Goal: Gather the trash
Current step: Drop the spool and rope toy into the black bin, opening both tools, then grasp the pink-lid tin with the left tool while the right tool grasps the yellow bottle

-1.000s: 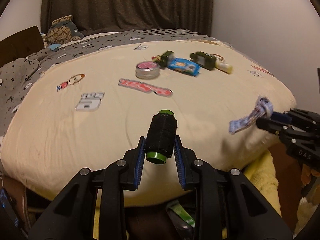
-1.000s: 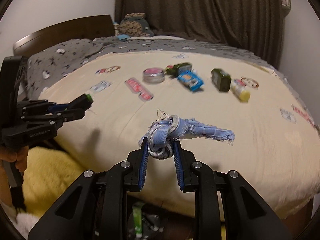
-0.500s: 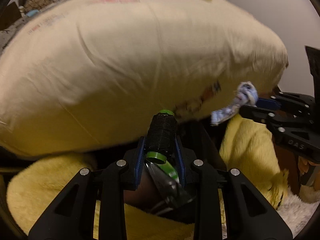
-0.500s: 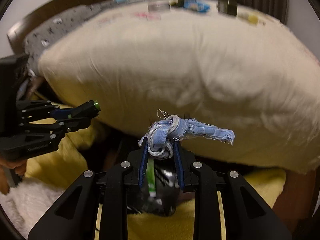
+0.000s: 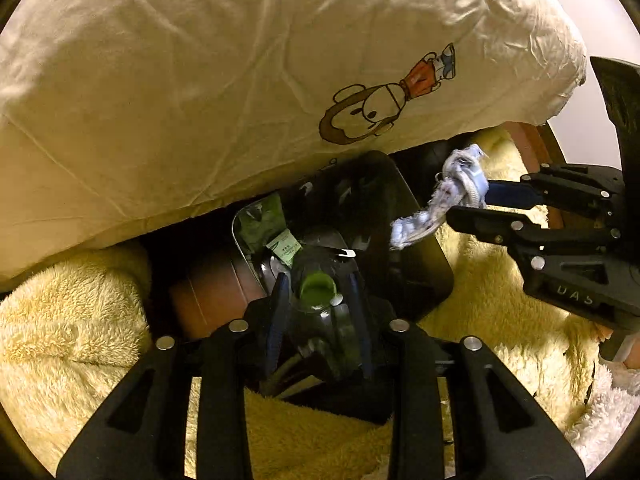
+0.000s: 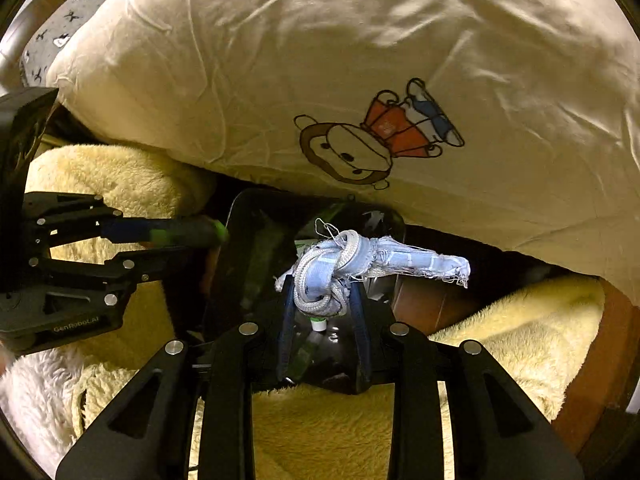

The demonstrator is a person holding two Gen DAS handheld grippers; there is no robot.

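Grippers both low over black bin. Left gripper: jaws narrowly parted either side of dark roll with green end caps; roll blurred, cannot tell whether pinched or loose. Right gripper: jaws clamped on knot of frayed blue rag, tail sticking out sideways. Both items above bin mouth. Bottle and wrappers inside bin. Bin sits in fluffy yellow blanket. Beyond, cream duvet overhangs bin, cartoon print on its edge.
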